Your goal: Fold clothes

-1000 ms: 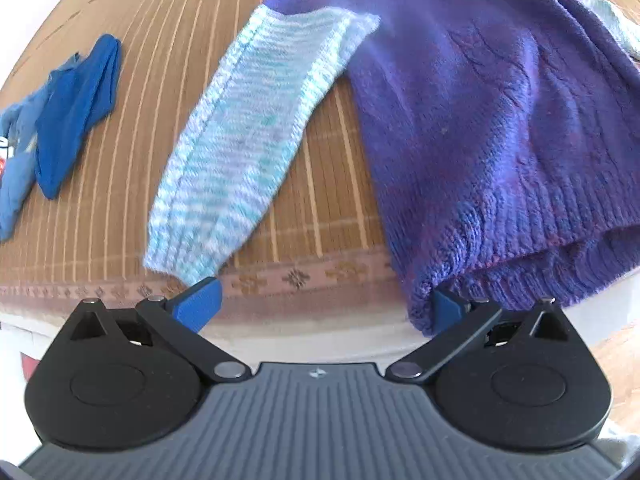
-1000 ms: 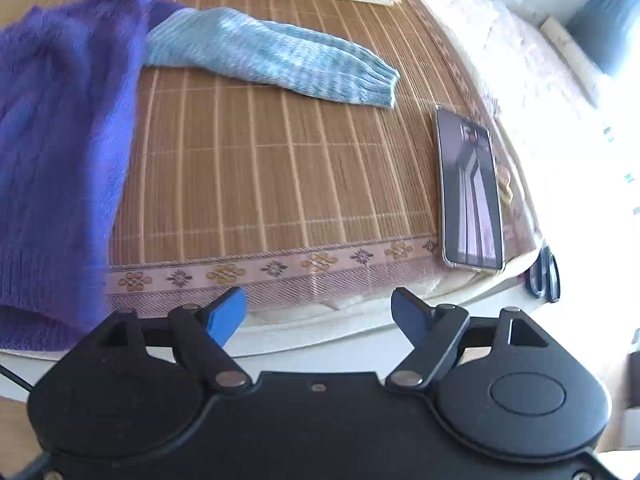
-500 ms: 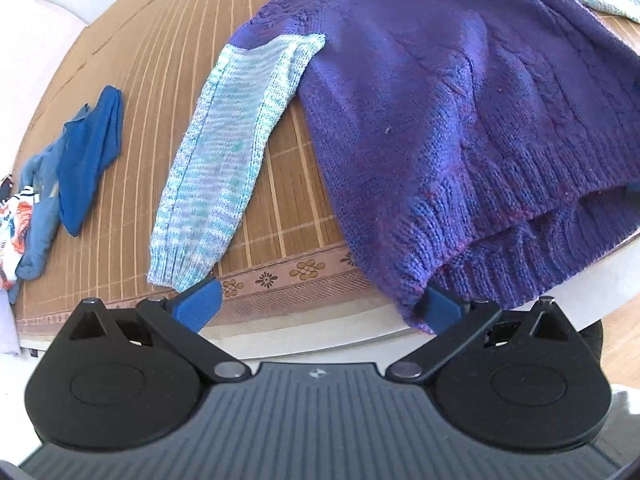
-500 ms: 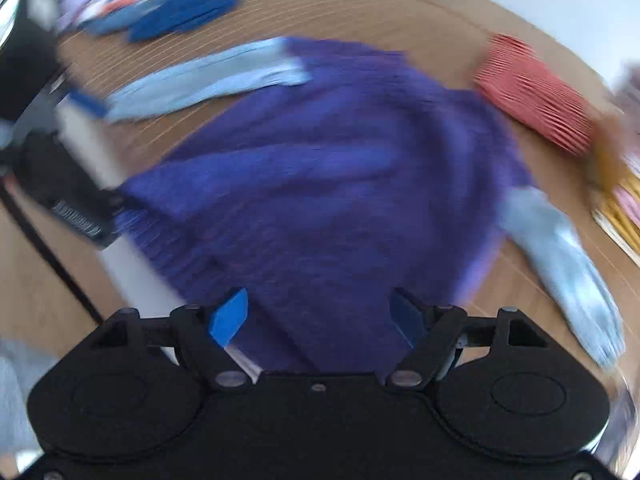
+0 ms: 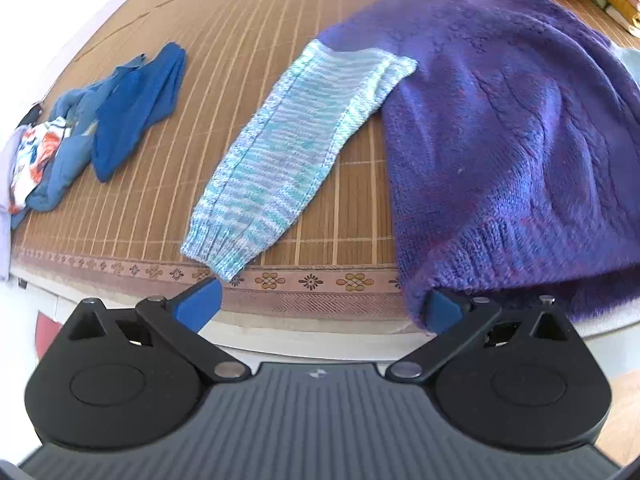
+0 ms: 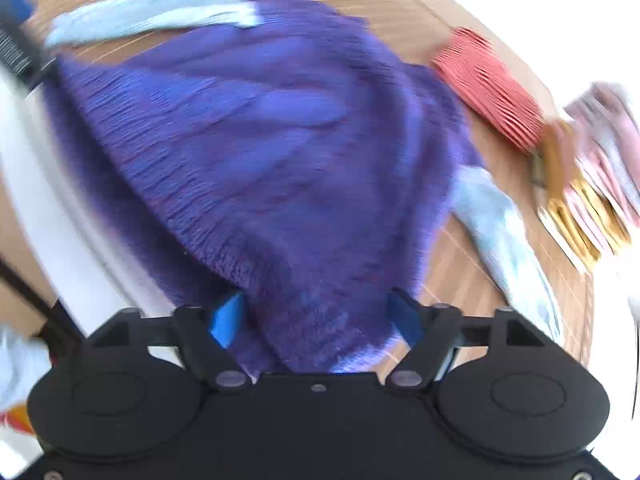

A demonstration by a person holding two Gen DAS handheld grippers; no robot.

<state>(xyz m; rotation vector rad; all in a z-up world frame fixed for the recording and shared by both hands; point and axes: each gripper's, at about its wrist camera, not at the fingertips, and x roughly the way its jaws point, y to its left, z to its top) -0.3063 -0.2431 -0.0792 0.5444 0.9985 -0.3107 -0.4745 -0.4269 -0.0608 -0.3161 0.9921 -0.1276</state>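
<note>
- Leftmost, a heap of blue clothes point(image 5: 132, 120) lies on the bamboo mat point(image 5: 248, 32), well apart from the work.
- Left gripper point(image 5: 320, 308): jaws spread wide, released; its right pad touches the sweater point(image 5: 512, 140) hem at the mat's near edge, nothing clamped.
- Pale striped sleeve point(image 5: 288, 164) lies flat beside the purple body.
- Right gripper point(image 6: 316, 320): jaws have just been closing with hem knit bunched between them; whether the pads press yet, cannot tell.
- Risk: with only 1 hem corner pinched, a lift would drag the sweater askew or off the edge.
- Hard to read: right view is motion-blurred; the folded stack point(image 6: 580, 200) at far right is smeared.
</note>
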